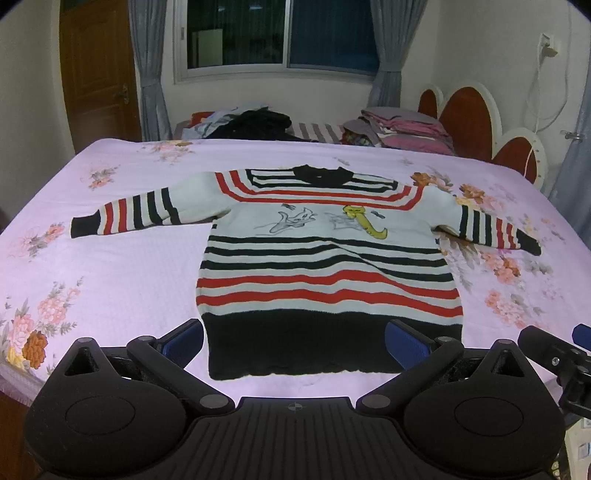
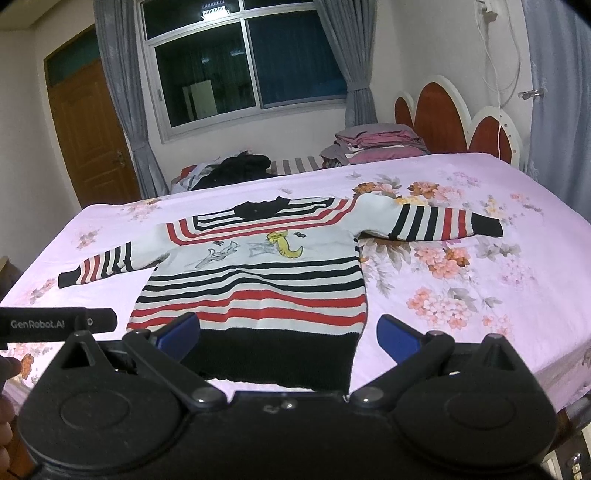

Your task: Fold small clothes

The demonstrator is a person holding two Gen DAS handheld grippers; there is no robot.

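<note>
Bedroom, night outside the window (image 1: 280, 33); wooden door (image 1: 99, 77) at left. Pink floral bedsheet (image 1: 122, 266) carries a striped sweater (image 1: 325, 266), spread flat, sleeves out, black hem at the near edge. Left gripper (image 1: 293, 341) hovers over the hem's left part, jaws wide, holding nothing. Right gripper (image 2: 288, 338) hovers over the hem's right part, jaws wide, empty. Folded bedding (image 1: 402, 129) lies past the far edge by the headboard (image 1: 465, 110).
</note>
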